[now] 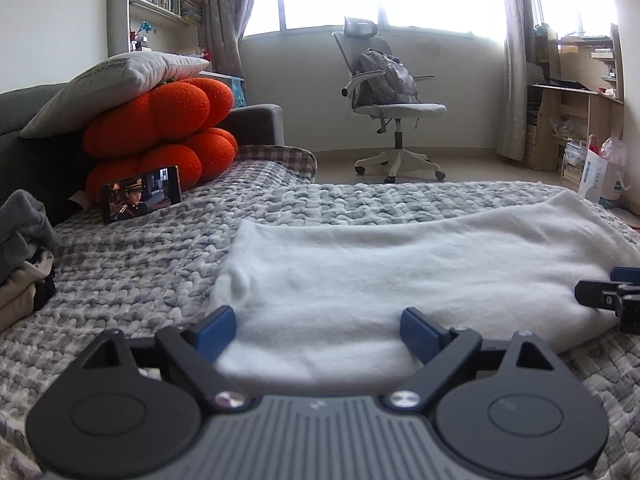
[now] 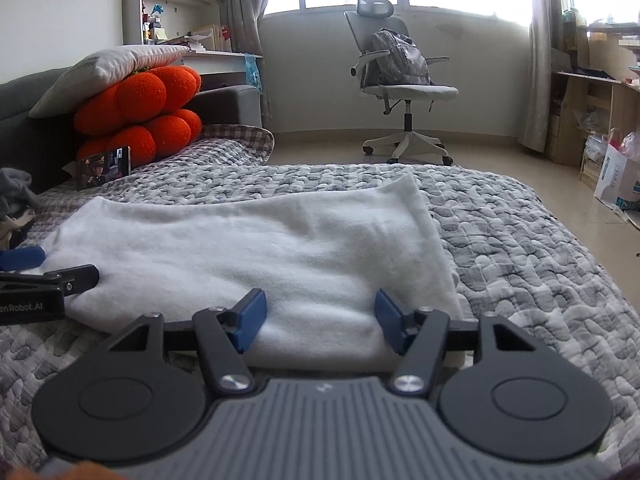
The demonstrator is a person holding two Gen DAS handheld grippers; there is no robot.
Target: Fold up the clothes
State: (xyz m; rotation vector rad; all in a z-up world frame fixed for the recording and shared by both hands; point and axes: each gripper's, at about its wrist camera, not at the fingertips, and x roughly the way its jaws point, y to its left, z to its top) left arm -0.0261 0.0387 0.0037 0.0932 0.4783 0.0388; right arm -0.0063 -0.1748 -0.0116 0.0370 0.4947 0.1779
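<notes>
White fleece garment (image 1: 400,264) is lying part-folded across the middle of the frame on the grey quilt (image 1: 140,264). You are bracketing its near edge with the left gripper (image 1: 318,330), jaws open; lower right, the right gripper (image 2: 318,316) is straddling the same fold, also unclosed, probably readying a two-handed lift.
</notes>
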